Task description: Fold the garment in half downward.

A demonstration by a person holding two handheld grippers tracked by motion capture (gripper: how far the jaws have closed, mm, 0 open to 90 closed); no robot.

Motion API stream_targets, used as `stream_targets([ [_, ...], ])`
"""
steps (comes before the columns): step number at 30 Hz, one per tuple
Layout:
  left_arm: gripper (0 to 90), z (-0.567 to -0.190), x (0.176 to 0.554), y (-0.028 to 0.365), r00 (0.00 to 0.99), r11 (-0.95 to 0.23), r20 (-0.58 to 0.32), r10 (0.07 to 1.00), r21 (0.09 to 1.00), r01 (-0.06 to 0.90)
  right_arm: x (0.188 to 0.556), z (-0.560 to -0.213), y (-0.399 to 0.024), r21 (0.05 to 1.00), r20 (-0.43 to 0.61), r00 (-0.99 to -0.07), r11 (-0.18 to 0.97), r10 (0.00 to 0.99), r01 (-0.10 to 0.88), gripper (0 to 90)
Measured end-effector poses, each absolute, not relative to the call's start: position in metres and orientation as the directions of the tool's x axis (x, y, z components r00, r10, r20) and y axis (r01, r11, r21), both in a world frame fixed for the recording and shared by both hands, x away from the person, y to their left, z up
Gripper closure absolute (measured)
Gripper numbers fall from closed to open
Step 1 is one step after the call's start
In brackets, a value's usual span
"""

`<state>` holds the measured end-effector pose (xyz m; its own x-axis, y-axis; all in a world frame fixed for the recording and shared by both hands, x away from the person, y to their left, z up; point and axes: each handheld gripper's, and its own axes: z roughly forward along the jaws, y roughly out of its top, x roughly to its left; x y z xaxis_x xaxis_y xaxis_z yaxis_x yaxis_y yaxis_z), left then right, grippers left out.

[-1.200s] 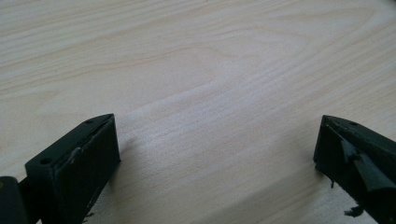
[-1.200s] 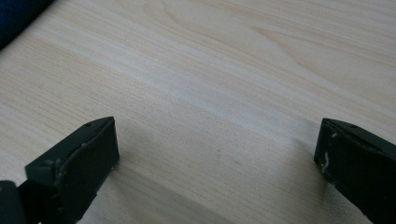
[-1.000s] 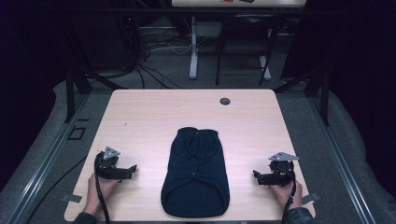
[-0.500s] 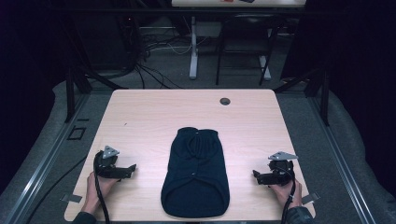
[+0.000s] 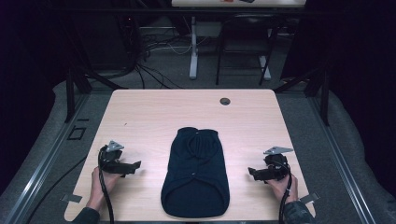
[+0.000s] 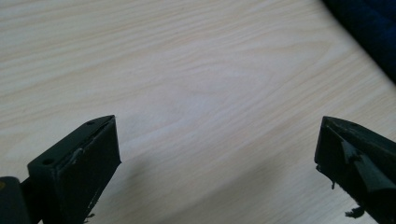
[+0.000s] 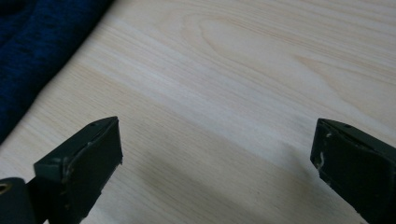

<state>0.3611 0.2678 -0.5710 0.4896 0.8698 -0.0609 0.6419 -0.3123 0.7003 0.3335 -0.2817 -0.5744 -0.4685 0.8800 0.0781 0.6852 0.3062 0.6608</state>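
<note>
A dark navy knitted garment [image 5: 196,175] lies flat in the middle of the light wooden table [image 5: 154,112], its wide hem toward the near edge. My left gripper [image 5: 136,165] rests low over the table to the garment's left, pointing at it, jaws wide apart with bare wood between them [image 6: 217,158]. The garment's edge [image 6: 369,28] shows at the top right of the left gripper view. My right gripper [image 5: 250,171] sits to the garment's right, also open and empty [image 7: 217,163]. Navy fabric [image 7: 32,51] lies at the upper left of the right gripper view.
A round cable grommet [image 5: 225,101] sits near the table's far edge. Behind the table stand dark frame legs [image 5: 74,88] and a tangle of cables [image 5: 154,51] on the floor. Rails run along both sides of the table.
</note>
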Motion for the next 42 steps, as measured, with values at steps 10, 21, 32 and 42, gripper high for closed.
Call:
stream_targets([
  [10,0.4,-0.564,0.373,0.234,0.553,-0.364,-0.060,0.831,0.692,0.623,0.341,-0.561,-0.262,0.666,0.090,-0.517,0.335,0.851,0.666,2.4],
  [21,0.4,-0.560,0.388,0.218,0.579,-0.377,-0.080,0.811,0.685,0.623,0.354,-0.550,-0.243,0.662,0.088,-0.561,0.372,0.823,0.650,2.7],
  [32,0.3,-0.554,0.408,0.201,0.597,-0.382,-0.108,0.795,0.675,0.631,0.374,-0.546,-0.216,0.661,0.112,-0.605,0.395,0.789,0.638,2.7],
  [42,0.2,-0.552,0.424,0.176,0.608,-0.409,-0.090,0.789,0.661,0.629,0.392,-0.542,-0.191,0.650,0.091,-0.633,0.436,0.769,0.623,5.1],
])
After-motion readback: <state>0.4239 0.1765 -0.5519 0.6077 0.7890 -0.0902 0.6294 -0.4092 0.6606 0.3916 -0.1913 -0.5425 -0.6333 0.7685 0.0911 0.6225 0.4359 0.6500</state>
